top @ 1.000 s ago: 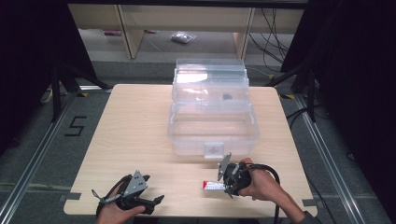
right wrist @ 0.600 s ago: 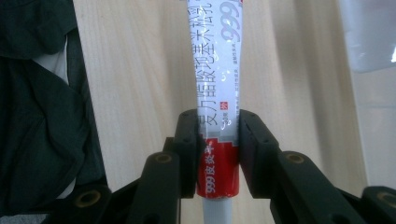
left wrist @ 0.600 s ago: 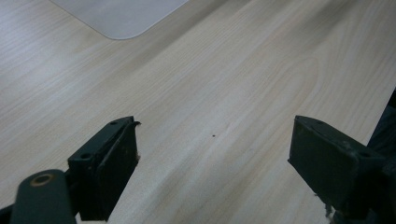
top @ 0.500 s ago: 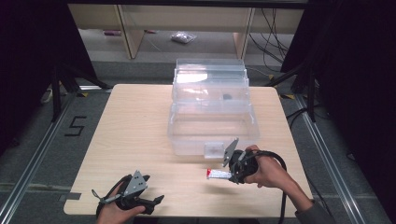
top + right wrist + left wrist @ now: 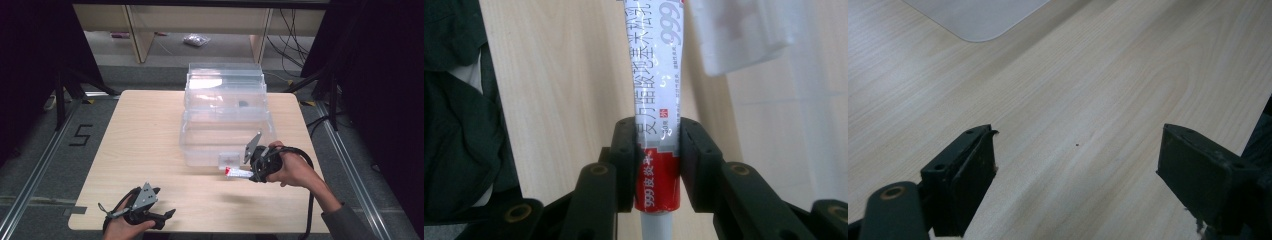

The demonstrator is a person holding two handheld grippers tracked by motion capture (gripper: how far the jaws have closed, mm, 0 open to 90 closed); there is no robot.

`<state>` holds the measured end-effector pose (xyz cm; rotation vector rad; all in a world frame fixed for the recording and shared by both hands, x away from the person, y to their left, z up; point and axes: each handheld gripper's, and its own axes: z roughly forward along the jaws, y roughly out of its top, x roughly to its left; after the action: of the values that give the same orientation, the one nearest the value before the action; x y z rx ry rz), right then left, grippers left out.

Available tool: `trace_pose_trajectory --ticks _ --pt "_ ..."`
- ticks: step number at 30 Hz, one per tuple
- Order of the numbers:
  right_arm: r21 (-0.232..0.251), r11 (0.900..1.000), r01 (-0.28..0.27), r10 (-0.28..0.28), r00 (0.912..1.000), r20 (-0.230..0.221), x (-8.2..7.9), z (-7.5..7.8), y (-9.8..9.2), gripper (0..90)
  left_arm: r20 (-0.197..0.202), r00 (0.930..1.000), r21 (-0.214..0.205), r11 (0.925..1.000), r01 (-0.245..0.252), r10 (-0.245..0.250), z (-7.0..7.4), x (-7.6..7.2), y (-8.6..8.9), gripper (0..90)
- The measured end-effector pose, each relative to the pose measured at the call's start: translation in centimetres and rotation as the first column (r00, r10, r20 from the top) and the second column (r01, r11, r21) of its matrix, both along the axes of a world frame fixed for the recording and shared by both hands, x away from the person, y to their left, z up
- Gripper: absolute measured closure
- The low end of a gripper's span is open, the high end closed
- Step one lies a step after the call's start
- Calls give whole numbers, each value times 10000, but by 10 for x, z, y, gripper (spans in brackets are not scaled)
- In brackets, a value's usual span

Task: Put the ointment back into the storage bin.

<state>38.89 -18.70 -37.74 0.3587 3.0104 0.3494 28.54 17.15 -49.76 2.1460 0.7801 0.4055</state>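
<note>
A small white and red ointment tube [image 5: 655,100] sits clamped between the jaws of my right gripper [image 5: 658,135]. In the high view that right gripper [image 5: 248,172] holds the tube [image 5: 236,172] above the table, just in front of a clear plastic box [image 5: 226,135]. My left gripper [image 5: 165,216] rests near the table's front left edge. Seen through its own camera, the left gripper [image 5: 1075,150] stands open over bare wood with nothing between its jaws.
The clear box has its hinged lid [image 5: 225,85] raised at the back, with a small dark item [image 5: 242,104] inside. A clear latch [image 5: 744,35] of the box is near the tube. The wooden table [image 5: 140,145] has free room left of the box.
My right gripper has risen from the table with the tube and moved toward the front of the clear box. The left gripper has stayed put.
</note>
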Motion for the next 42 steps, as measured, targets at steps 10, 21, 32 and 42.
trace_pose_trajectory --ticks 10,21,32,42 --pt "-95 9994 328 -326 9994 153 18 28 -10 709 6 10000 30 10000 59 -59 1 0 0 151" --pt "-116 9996 253 -251 9996 123 48 40 -15 709 36 10000 66 9999 78 -78 1 0 1 151" --pt "-374 9979 532 -531 9986 41 81 33 -23 709 -31 10000 -5 10000 33 -33 0 0 1 151" --pt "-576 9968 549 -556 9984 -108 97 22 -24 709 -40 10000 -46 10000 30 -30 0 1 1 151"
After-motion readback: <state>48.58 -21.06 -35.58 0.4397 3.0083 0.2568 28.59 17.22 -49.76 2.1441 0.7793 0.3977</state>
